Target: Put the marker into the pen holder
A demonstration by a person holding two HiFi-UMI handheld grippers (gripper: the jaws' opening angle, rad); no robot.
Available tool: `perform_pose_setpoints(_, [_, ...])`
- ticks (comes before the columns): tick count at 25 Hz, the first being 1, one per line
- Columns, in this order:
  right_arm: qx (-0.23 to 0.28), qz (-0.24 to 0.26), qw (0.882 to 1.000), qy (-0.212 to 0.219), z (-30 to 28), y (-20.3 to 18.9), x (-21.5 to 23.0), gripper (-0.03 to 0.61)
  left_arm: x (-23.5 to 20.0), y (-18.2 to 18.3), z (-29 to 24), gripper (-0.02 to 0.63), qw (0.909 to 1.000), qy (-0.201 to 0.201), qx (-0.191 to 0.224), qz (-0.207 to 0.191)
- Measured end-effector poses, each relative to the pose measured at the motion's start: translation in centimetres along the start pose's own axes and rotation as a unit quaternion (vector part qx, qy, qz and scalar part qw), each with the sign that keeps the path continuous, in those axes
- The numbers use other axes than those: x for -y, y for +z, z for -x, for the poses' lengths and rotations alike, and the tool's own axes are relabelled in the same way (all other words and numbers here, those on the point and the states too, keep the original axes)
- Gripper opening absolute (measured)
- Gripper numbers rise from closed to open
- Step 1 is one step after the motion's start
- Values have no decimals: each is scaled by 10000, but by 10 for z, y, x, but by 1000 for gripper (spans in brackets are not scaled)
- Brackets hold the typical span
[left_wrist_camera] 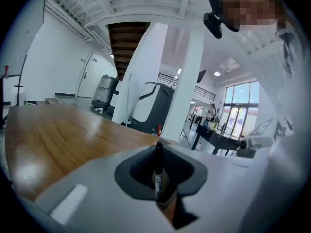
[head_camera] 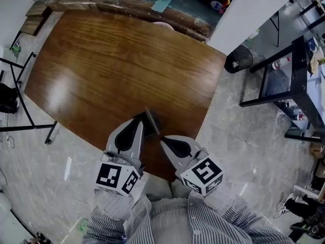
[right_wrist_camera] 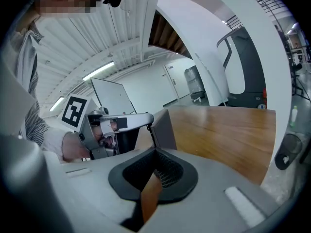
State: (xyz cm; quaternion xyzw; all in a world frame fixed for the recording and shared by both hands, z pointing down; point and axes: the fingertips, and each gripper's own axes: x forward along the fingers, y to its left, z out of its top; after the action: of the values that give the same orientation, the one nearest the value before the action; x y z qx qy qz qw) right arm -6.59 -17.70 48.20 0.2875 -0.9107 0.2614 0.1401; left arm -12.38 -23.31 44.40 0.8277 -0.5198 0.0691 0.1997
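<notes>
My left gripper (head_camera: 141,120) hangs over the near edge of the brown wooden table (head_camera: 117,70), shut on a black marker (left_wrist_camera: 158,174) that stands along the gap between its pads. Beside its tip is a blurred grey, square-sided container (head_camera: 152,122), apparently the pen holder. The right gripper view shows this holder (right_wrist_camera: 167,127) just beyond the left gripper (right_wrist_camera: 148,120), with the thin marker (right_wrist_camera: 152,137) in front of it. My right gripper (head_camera: 163,141) is close on the right, its jaws together with nothing between them.
A black waste bin (head_camera: 238,59) stands on the floor off the table's right corner, with a black metal frame (head_camera: 284,80) further right. Black stand legs (head_camera: 20,100) are at the left. A teal sheet (head_camera: 163,1) lies past the far edge.
</notes>
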Motion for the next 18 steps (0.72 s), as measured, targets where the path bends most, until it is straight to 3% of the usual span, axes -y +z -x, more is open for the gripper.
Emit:
perform_pose_setpoints(9, [-61,-17,10000,-46,-1,-3,0,0,-6,-31,-11,35,9988,105,-407,-257])
perform_pose_setpoints(18, [-71,-57,9999,-127,2,-2,3,0,-14,-33,-21,37,9976,315,-509,-358])
